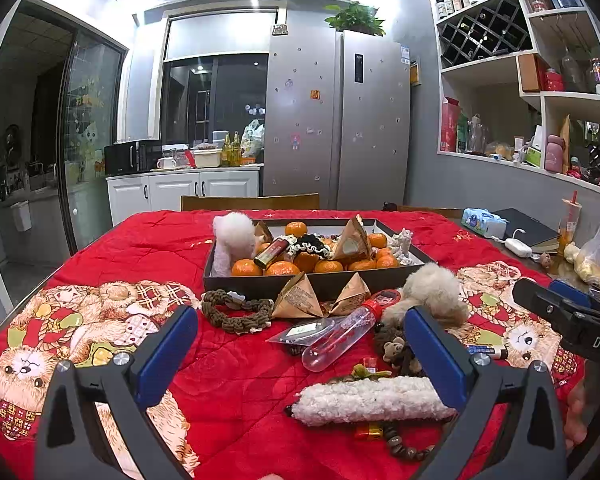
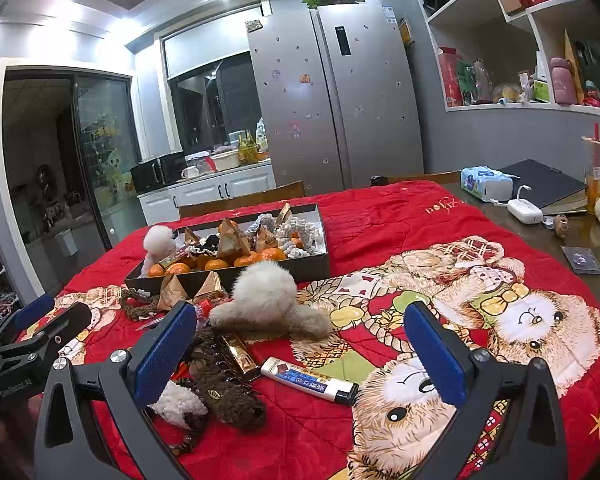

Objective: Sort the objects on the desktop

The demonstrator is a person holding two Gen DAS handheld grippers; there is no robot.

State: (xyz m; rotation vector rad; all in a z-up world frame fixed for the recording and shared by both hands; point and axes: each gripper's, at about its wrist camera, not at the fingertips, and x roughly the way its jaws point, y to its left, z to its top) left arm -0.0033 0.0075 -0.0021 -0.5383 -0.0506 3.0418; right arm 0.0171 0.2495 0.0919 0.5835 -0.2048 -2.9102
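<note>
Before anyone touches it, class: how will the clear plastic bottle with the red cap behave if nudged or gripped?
The clear plastic bottle lies on its side, so a nudge would probably roll it. It looks empty, so likely light. Its smooth, thin wall may slip or dent under pressure.

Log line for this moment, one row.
left gripper open, empty | right gripper open, empty | dark rectangular tray holds oranges | white-blue lighter loose on red quilt
</note>
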